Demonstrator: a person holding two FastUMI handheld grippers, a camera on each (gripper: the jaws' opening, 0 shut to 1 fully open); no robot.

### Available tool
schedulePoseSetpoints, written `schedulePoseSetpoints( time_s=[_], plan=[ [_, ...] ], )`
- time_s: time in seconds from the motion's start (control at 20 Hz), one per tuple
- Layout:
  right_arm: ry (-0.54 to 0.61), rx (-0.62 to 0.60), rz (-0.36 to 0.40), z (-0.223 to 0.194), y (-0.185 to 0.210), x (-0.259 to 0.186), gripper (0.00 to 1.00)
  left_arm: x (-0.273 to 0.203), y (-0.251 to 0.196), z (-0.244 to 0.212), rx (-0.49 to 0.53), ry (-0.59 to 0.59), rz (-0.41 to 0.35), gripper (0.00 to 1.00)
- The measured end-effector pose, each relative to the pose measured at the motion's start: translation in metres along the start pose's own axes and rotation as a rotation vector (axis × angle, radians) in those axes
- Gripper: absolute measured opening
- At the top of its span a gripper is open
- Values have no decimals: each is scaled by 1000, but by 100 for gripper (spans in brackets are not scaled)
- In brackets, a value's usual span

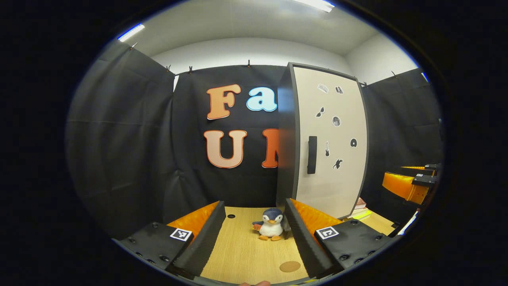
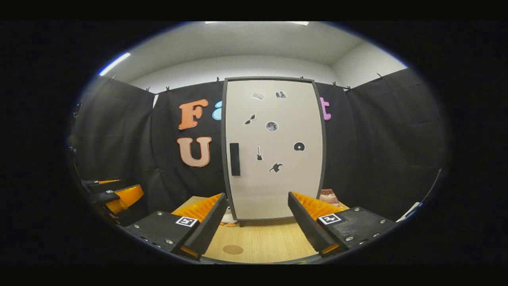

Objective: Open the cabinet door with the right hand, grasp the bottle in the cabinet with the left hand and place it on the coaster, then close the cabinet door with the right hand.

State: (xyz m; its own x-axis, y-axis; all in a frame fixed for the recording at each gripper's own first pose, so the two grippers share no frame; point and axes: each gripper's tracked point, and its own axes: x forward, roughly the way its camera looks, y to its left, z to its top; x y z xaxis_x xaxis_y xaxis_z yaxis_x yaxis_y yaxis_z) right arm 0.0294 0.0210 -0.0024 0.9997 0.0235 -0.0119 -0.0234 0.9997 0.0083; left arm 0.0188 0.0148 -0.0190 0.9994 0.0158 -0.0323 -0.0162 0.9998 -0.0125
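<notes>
in the left gripper view the left gripper (image 1: 254,238) has its two fingers spread wide with nothing between them but bare tabletop. a round brown coaster (image 1: 290,266) lies flat on the wooden table (image 1: 242,254) in the gap, nearer the right-hand finger. farther along the same gap a small plush penguin (image 1: 271,229) stands upright on the table, just beside the inner edge of that right-hand finger. behind the penguin rises the cabinet (image 1: 287,139), seen at an angle so that its dark side panel and its pale cabinet door (image 1: 333,159) both show. the door is closed, with a black vertical handle (image 1: 312,155) near its left edge and several small stickers (image 1: 336,121) scattered over its face. the bottle cannot be seen, the door being shut. some books (image 1: 360,210) lie on the table at the cabinet's right foot. at the far right edge the right gripper (image 1: 412,182) is held off the table, well apart from the cabinet.

in the right gripper view the right gripper (image 2: 258,218) also has its fingers wide apart and empty, facing the closed cabinet door (image 2: 278,178) squarely, without touching it. the handle (image 2: 235,159) stands above the left-hand finger. the coaster (image 2: 232,249) lies on the table (image 2: 270,242) between the fingers, in front of the cabinet. at the left edge the left gripper (image 2: 111,194) is in view.
</notes>
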Motion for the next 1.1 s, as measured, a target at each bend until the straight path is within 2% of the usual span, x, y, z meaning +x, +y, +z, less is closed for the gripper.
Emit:
schedulePoseSetpoints(
  time_s=[0.35,0.6,1.1],
  plan=[
    [-17,-30,-39,14,38,36,95,20,25,-9,-20,11,-63,98],
    [-20,-40,-35,24,67,85,95,29,51,-17,-34,23,-81,98],
    [-4,-56,-18,32,87,226,95,65,136,-36,-28,64,57,98]
  ],
)
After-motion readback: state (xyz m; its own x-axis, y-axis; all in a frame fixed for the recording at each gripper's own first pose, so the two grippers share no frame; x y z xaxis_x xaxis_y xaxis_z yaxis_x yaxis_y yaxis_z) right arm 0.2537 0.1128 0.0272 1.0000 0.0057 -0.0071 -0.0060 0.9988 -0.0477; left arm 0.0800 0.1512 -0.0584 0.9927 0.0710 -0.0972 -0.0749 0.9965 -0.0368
